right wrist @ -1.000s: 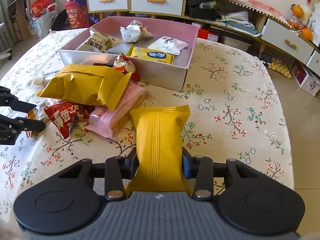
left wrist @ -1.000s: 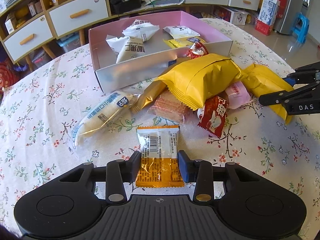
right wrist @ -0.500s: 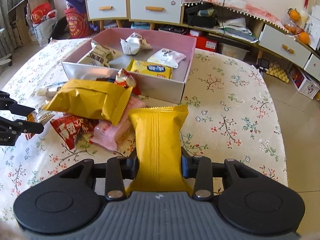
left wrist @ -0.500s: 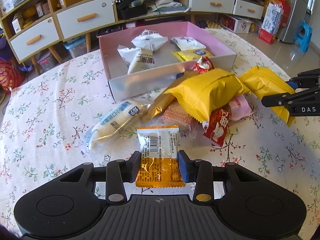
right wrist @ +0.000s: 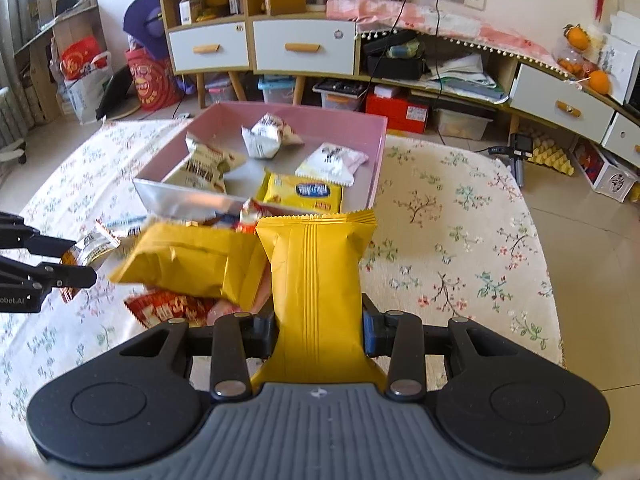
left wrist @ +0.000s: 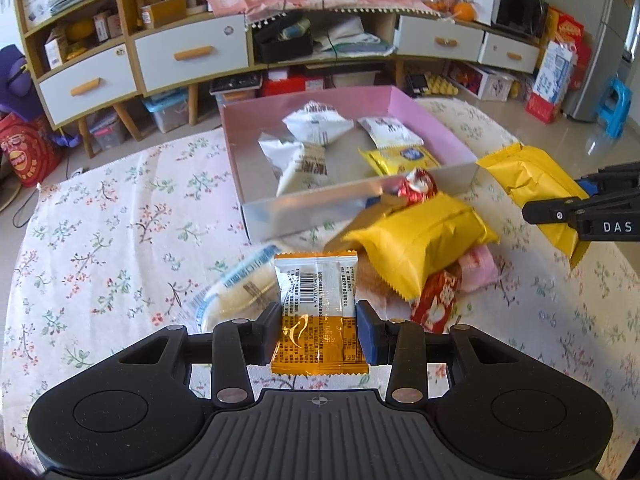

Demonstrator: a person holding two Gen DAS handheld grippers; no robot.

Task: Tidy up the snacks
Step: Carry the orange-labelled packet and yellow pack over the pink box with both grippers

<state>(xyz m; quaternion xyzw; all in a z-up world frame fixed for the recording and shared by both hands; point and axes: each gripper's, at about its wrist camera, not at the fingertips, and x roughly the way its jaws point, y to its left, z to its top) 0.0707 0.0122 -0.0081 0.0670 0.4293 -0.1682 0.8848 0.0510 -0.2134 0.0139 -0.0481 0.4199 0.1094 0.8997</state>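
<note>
Two packets hang clear of the flowered table (left wrist: pixel 100 240), short of the pink box (left wrist: pixel 424 120) at twelve o'clock, where four snacks already lie. Largest, the yellow bag (right wrist: pixel 316 280) is pinched at its lower half by the right gripper (right wrist: pixel 318 336); it looks light, puffy and easily crushed. Smaller, the orange-and-white wafer pack (left wrist: pixel 316 312), flat, slick and probably brittle, sits clamped by its side edges in the left gripper (left wrist: pixel 318 332).

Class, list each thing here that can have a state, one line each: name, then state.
Left gripper: shut on the orange-and-white snack packet, lifted.
Right gripper: shut on the long yellow snack bag, lifted.
Pink-walled cardboard box: open, holding several packets.
White cabinet drawers: closed.
</note>
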